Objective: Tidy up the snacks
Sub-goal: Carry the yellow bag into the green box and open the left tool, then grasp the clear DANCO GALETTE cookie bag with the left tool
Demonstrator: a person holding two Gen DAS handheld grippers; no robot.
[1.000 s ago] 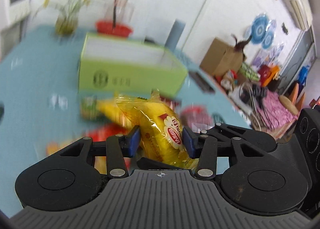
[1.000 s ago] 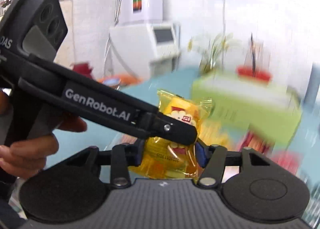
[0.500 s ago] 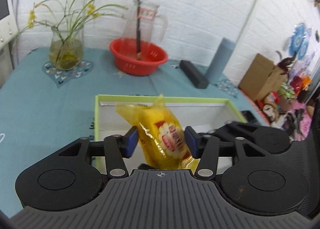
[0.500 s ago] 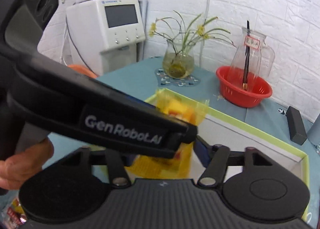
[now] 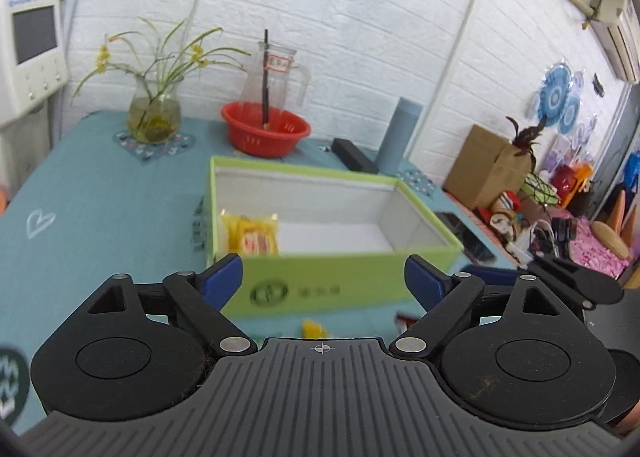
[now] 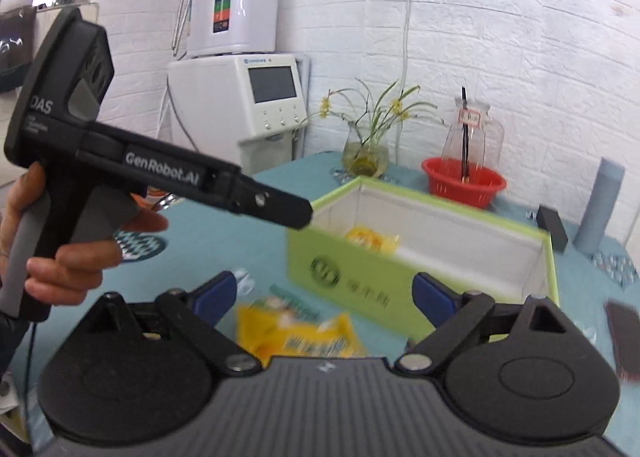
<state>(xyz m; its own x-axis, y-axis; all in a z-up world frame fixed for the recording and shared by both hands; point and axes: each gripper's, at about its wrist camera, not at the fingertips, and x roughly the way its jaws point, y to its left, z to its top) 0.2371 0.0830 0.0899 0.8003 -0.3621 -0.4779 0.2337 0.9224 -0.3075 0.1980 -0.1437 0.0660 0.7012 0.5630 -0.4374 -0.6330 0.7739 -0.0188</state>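
Note:
The green box (image 5: 332,289) with a white inside stands on the teal table. A yellow snack packet (image 5: 250,239) lies in its left end, also seen in the right wrist view as the yellow packet (image 6: 370,239). My left gripper (image 5: 322,277) hangs in front of the box's near wall, jaws opening, nothing between them. My right gripper (image 6: 324,295) is near the box's corner, jaws also opening and empty. Another yellow packet (image 6: 296,337) lies blurred on the table below it. A hand (image 6: 72,257) holds the left gripper's handle (image 6: 160,173).
Behind the box stand a red basket (image 5: 266,133) with a glass jug, a flower vase (image 5: 154,117), a black block (image 5: 354,155) and a grey-blue cylinder (image 5: 400,133). A white machine (image 6: 236,105) is at the table's far left. Small packets (image 5: 314,329) lie before the box.
Both grippers held yellow packets, carried them over the box, then opened and let go. A packet now lies in the box. Both grippers have drawn back from it.

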